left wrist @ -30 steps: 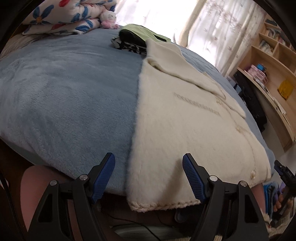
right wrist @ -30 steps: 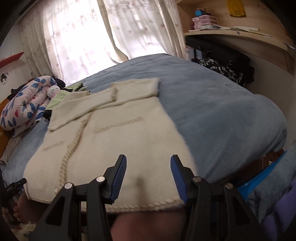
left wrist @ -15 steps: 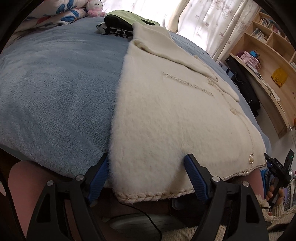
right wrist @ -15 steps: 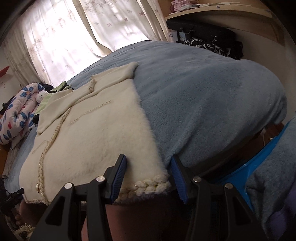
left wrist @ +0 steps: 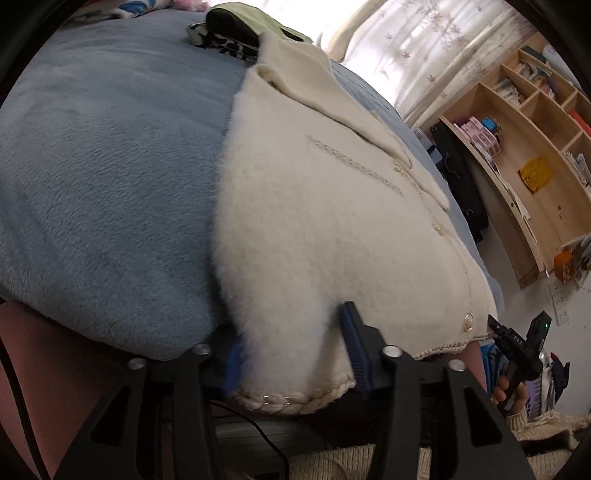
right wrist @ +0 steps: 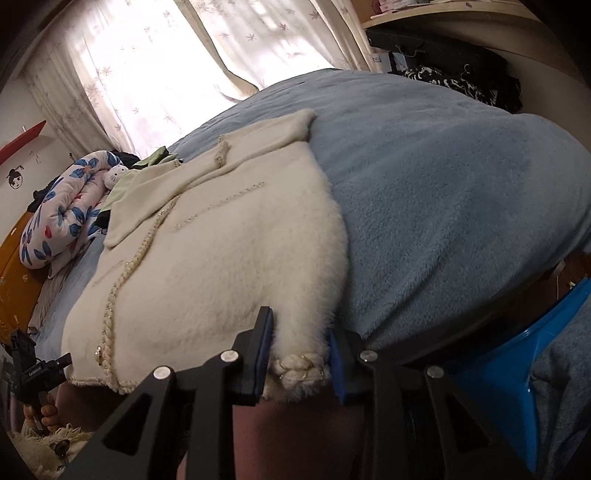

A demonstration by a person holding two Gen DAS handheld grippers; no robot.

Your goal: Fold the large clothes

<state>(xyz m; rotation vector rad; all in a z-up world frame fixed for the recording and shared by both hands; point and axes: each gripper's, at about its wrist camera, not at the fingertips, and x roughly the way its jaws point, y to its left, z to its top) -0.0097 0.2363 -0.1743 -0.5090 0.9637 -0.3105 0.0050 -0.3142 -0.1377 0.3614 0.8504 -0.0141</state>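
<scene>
A fluffy cream cardigan [left wrist: 314, 221] with braided trim and gold buttons lies flat on the blue fleece bed [left wrist: 103, 177], its hem hanging over the near edge. My left gripper [left wrist: 291, 354] is closed around the hem's left corner, with fleece bunched between the blue pads. In the right wrist view the cardigan [right wrist: 221, 251] fills the centre, and my right gripper [right wrist: 299, 354] is closed on the hem's right corner with the braid between its pads. The right gripper also shows in the left wrist view [left wrist: 517, 343].
Dark and green clothes [left wrist: 236, 29] lie past the cardigan's collar. A floral duvet [right wrist: 62, 218] and a plush toy [right wrist: 114, 175] lie at the bed's head. Wooden shelves [left wrist: 535, 147] stand on the right. A blue tub [right wrist: 517, 362] sits by the bed's edge.
Both grippers moved forward onto the cardigan's hem and narrowed from wide open onto its two bottom corners. The fleece now bunches between the pads.
</scene>
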